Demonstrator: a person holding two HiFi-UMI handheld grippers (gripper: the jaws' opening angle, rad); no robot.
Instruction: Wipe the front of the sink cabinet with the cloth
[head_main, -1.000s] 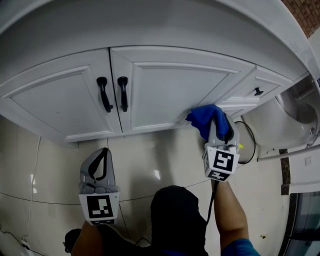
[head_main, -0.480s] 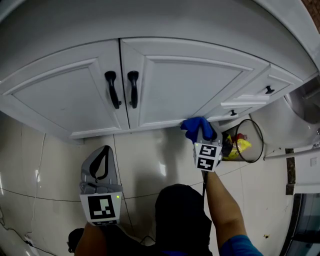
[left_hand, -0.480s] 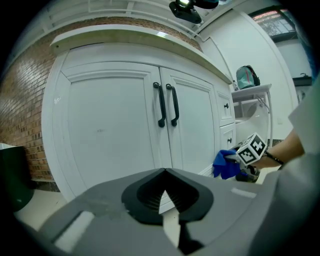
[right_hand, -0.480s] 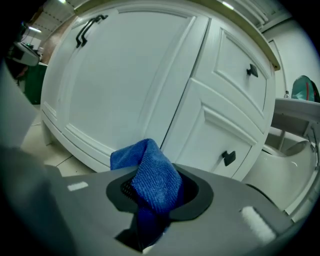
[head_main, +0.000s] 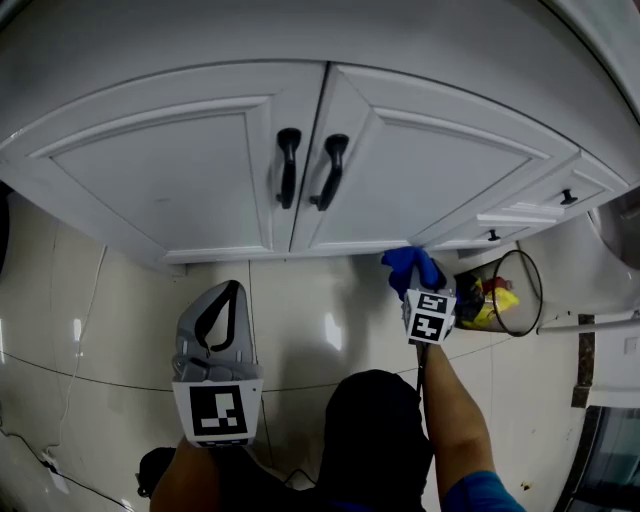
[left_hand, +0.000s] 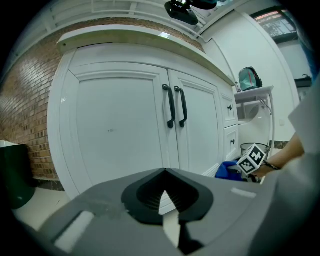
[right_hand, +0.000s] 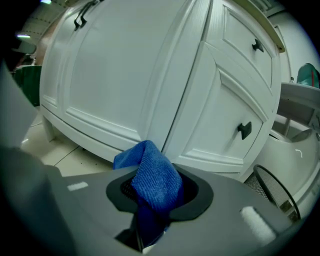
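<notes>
The white sink cabinet (head_main: 170, 170) has two doors with black handles (head_main: 288, 168). A blue cloth (head_main: 408, 264) is pinched in my right gripper (head_main: 415, 278), which is shut on it and holds it against the cabinet's bottom rail at the lower right corner of the right door. In the right gripper view the cloth (right_hand: 154, 179) bunches up out of the jaws just in front of the bottom rail (right_hand: 95, 131). My left gripper (head_main: 233, 288) hangs over the floor, away from the doors, shut with nothing in it; its tips meet (left_hand: 164, 171).
A wire waste basket (head_main: 505, 290) with yellow rubbish stands on the tiled floor (head_main: 320, 330) right of the cloth. Drawers with small black knobs (head_main: 568, 197) sit right of the doors. A dark bin (left_hand: 12, 175) stands at the far left by a brick wall.
The head view has swung so the cabinet doors sit further right in frame. My right gripper with the cloth has slid slightly left along the bottom rail. The left gripper has barely moved.
</notes>
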